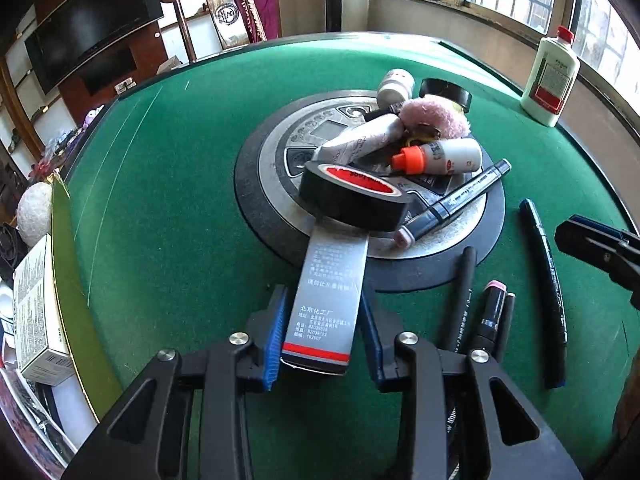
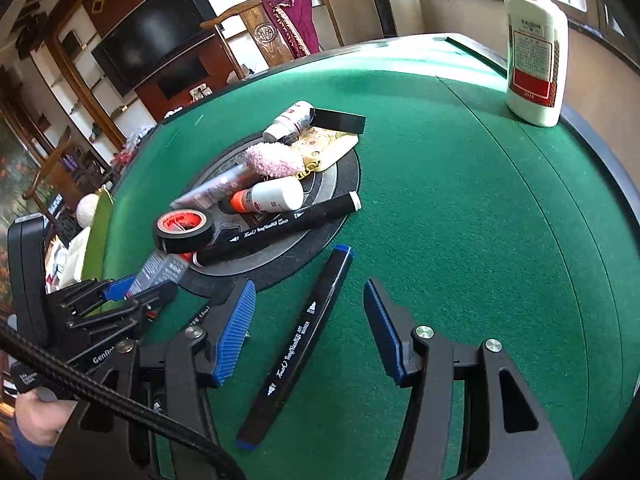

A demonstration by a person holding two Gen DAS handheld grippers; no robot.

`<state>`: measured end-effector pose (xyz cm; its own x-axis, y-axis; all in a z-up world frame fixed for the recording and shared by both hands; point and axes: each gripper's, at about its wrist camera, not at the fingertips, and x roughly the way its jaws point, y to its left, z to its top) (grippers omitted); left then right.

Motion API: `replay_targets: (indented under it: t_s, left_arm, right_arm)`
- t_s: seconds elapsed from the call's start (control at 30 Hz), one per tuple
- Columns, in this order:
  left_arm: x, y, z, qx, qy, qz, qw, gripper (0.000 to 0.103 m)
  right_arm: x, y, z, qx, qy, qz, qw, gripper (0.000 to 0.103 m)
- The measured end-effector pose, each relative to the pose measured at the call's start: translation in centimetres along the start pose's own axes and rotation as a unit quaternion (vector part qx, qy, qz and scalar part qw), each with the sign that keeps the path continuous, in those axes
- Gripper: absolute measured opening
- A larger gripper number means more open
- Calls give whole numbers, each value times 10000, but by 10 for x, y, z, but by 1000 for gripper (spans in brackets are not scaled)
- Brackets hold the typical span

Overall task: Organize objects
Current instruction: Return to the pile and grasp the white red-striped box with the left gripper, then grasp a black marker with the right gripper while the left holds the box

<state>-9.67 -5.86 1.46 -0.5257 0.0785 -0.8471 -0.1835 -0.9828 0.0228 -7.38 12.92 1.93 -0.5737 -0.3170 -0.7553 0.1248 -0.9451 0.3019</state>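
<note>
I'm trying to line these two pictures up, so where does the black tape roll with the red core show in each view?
Left wrist view: the black tape roll sits centre frame on the round table hub, lying over the far end of the grey carton.
Right wrist view: the roll is left of centre, at the hub's left edge.
Shared landmark: the white bottle with a red cap, upper right in both views.
</note>
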Motion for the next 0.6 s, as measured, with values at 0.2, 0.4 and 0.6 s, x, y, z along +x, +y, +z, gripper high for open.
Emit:
replay_targets:
  t_s: [0.2, 0.4, 0.6]
  left_arm:
    - [-1, 15, -4, -130, -45, 77, 9999, 25]
    - [-4, 16, -8, -68, -122, 115, 9998, 26]
    - [-2, 18, -6, -107, -120, 284, 9995, 45]
  right_arm:
    - [15, 20, -12, -495, 292, -384, 9976, 28]
    - [22, 28, -21, -1061, 357, -912, 9895, 19]
    - [14, 2, -15, -1196, 335, -1104, 9861, 12]
